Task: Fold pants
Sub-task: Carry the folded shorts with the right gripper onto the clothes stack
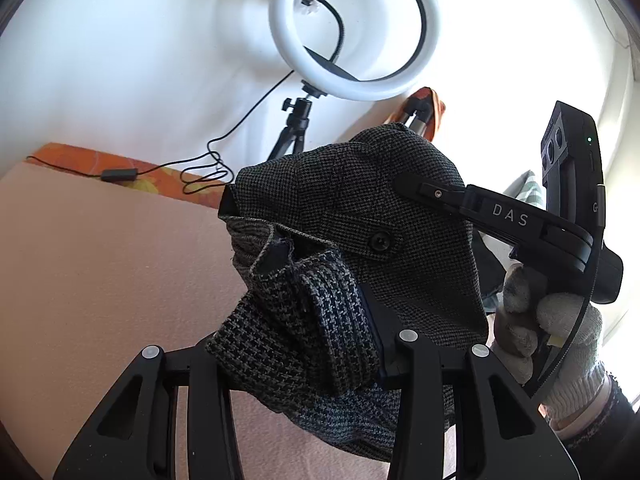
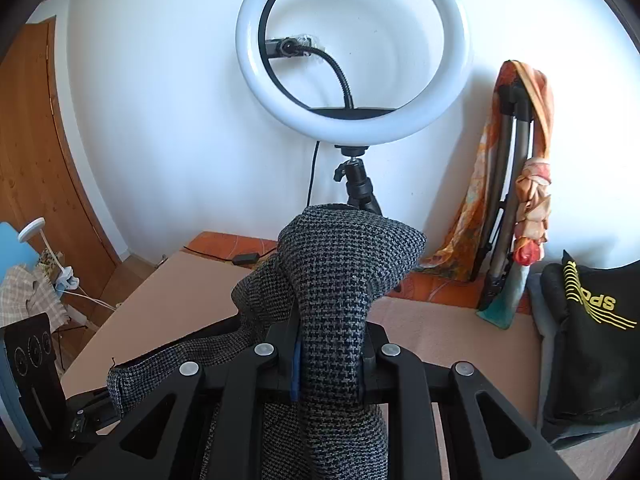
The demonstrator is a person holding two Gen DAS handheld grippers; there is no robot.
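The pants (image 1: 360,208) are grey houndstooth tweed with a black button, bunched and held up above the pink surface (image 1: 100,280). My left gripper (image 1: 320,344) is shut on a thick fold of the pants. My right gripper (image 2: 330,360) is shut on another bunch of the pants (image 2: 340,280), which rises between its fingers. In the left wrist view the right gripper (image 1: 412,184) reaches in from the right, held by a white-gloved hand (image 1: 552,336), its fingertips on the cloth near the waistband.
A lit ring light on a small tripod (image 2: 352,48) stands at the back against the white wall. An orange scarf hangs over a folded tripod (image 2: 520,184) at the right. A black bag (image 2: 596,344) sits at the far right. A cable (image 1: 160,168) lies on the orange cover.
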